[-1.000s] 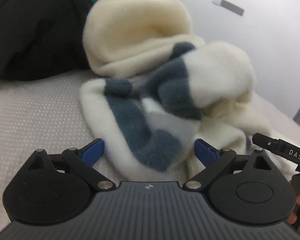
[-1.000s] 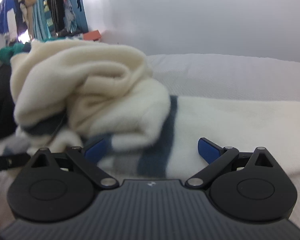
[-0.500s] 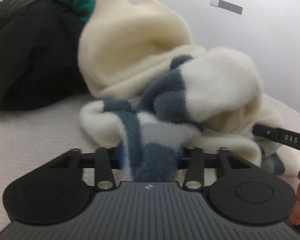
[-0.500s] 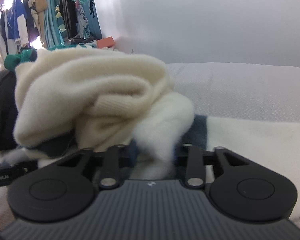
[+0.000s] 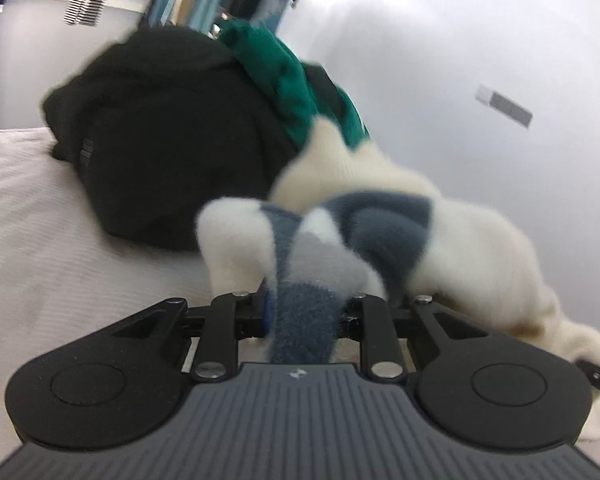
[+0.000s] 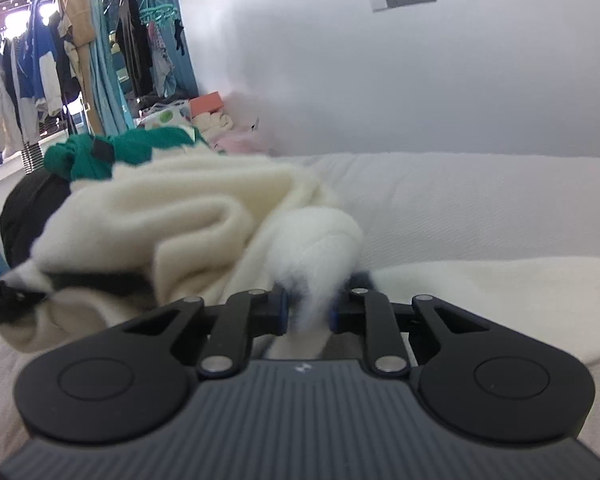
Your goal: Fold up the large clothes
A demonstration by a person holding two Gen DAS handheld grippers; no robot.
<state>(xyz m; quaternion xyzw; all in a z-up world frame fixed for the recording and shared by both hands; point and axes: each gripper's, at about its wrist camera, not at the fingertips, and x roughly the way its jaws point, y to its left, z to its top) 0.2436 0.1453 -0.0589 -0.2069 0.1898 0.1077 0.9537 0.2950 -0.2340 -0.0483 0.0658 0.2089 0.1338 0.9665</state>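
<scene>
On the bed (image 6: 480,200), both tongs, left (image 5: 304,312) and right (image 6: 308,312), closing on sweater (image 5: 460,248); bulk at 12 o'clock.

Garment: fluffy cream sweater (image 5: 472,248) with blue-grey stripes, crumpled.
Pose: bunched in a heap, one striped fold and one white fold (image 6: 320,248) drawn up.
Place: on the white bed, against the black clothes.
</scene>
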